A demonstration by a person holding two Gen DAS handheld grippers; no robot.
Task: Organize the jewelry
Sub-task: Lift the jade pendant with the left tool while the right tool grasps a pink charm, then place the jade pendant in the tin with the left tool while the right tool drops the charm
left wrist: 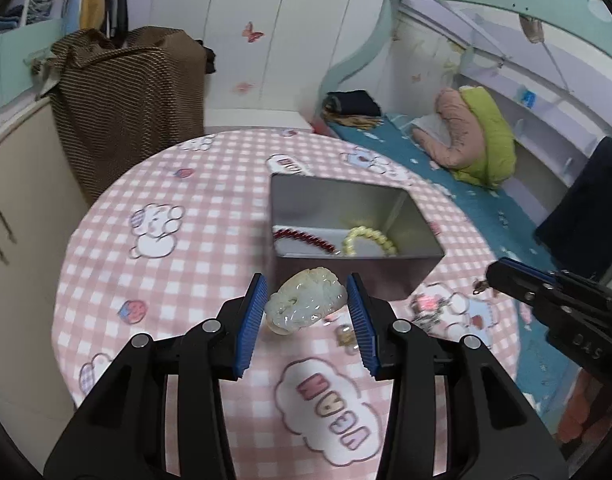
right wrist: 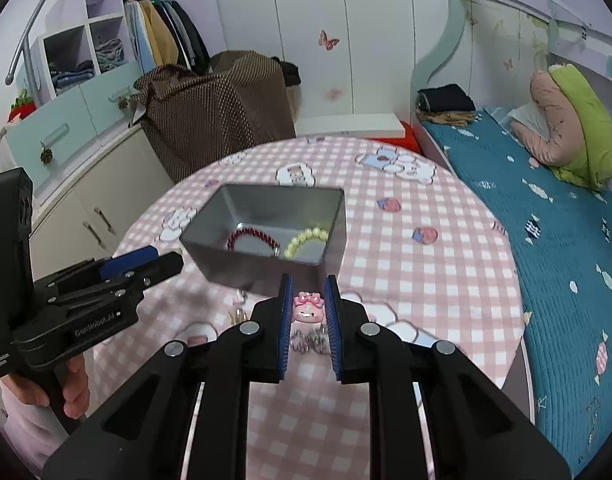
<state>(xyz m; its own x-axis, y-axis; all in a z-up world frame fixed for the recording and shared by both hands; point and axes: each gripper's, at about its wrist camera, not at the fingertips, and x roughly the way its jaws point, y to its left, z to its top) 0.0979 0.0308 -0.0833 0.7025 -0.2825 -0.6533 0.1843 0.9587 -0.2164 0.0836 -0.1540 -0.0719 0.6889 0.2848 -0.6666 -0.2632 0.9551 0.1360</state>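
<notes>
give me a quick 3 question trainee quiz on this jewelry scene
1. True or false: the metal tin already holds a red bead bracelet and a pale yellow bead bracelet.
2. What sits between the left gripper fingers?
A. jade-like carved pendant
B. watch
C. comb
3. What colour is the charm in the right gripper?

Key: 1 true; 2 A; 3 pink

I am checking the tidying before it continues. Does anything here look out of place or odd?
Nothing is spilled or broken. Some pieces are not yet in the metal tin, which holds only the red bracelet and the yellow bracelet. The pale jade carving sits between the left tool fingers; the pink charm sits in the right tool.
</notes>
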